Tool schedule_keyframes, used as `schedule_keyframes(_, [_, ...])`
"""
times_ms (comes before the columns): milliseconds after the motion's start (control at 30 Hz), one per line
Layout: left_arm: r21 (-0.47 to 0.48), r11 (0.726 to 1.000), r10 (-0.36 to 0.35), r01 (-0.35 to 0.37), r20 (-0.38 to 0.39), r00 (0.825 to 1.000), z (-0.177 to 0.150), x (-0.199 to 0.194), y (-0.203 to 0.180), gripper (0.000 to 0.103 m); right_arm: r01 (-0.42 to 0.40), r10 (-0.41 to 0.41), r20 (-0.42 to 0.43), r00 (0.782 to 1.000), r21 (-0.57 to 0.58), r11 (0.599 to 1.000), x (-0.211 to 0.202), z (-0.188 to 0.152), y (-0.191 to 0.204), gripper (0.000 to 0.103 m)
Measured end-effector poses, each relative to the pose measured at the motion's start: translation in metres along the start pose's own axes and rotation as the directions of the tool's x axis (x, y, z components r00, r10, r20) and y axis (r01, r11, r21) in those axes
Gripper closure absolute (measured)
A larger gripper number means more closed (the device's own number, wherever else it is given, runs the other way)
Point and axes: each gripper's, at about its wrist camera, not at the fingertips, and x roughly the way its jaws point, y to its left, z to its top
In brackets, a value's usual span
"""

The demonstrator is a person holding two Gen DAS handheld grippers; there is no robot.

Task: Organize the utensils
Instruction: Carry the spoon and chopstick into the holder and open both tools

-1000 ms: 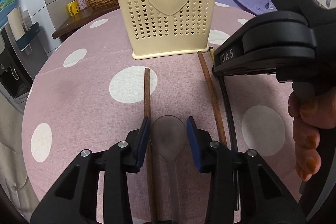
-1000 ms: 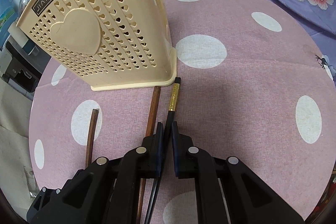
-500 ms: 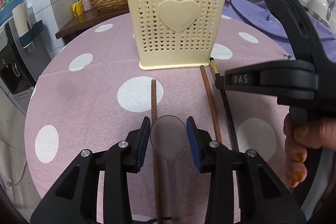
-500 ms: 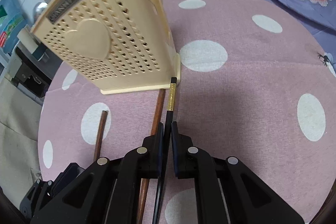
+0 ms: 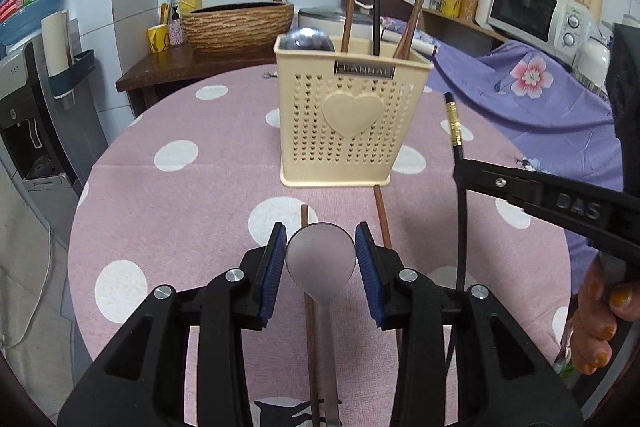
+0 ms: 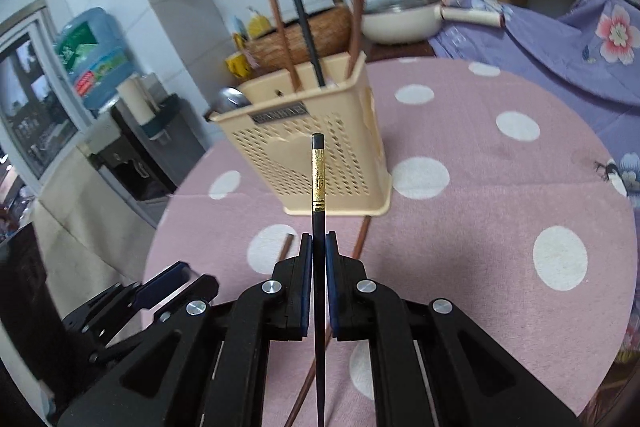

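Progress: roughly mid-task. The holder [image 5: 352, 123] stands on the desk [image 5: 180, 195] and already has several items upright in it: three or four brown chopsticks [image 5: 349, 7], one black chopstick [image 5: 376, 3] and a metal ladle or spoon bowl [image 5: 310, 39] at its left rim.

In hand now:
- Left tool [image 5: 321, 259]: partly open, pads clamped on either side of the spoon [image 5: 321, 261] bowl. Spoon looks lifted clear of the desk, handle running back under the tool.
- Right tool [image 6: 319, 259]: fully closed on a black gold-banded chopstick [image 6: 318, 187], which is off the desk, tip pointing up toward the holder.

Left to do, my read: drop both held items into the holder, then collect the two brown sticks [image 5: 382, 215] lying on the desk just in front of the holder. One ends near the holder's base, the other sits to its left under the spoon.

Can't confirm:
- Holder's inner compartments aren't visible, so I can't say which slot holds what.
- Exact chopstick count inside: two on the right overlap.
- Near ends of both desk sticks are hidden under the tools, so length and any further items down there are unknown.
- Spoon handle end is cut off at the frame bottom.
- The right wrist view is blurred; holder label is unreadable there.
- Person: only fingers [image 5: 596, 331] on the right tool's handle show.
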Motion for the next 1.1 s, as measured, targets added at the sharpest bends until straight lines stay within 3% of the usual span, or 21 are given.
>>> schedule_keyframes(233, [-0.006,1.000,-0.016,0.016,0.051,0.999,0.012,-0.026,0.001,0.067,-0.089,0.091,0.073,0.993,-0.027,0.996,-0.044,0.007,0.006,0.096])
schedule_keyframes(800, [0.017,0.999,-0.044,0.042,0.124,0.991,0.041,-0.053,-0.003,0.067,-0.088,0.109,0.166,0.980,-0.127,0.988,-0.081,0.036,0.030,0.096])
schedule_keyframes(1100, [0.043,0.997,-0.075,0.068,0.189,0.979,0.101,-0.072,-0.006,0.067,-0.057,0.099,0.234,0.967,-0.179,0.982,-0.097,0.085,0.045,0.096])
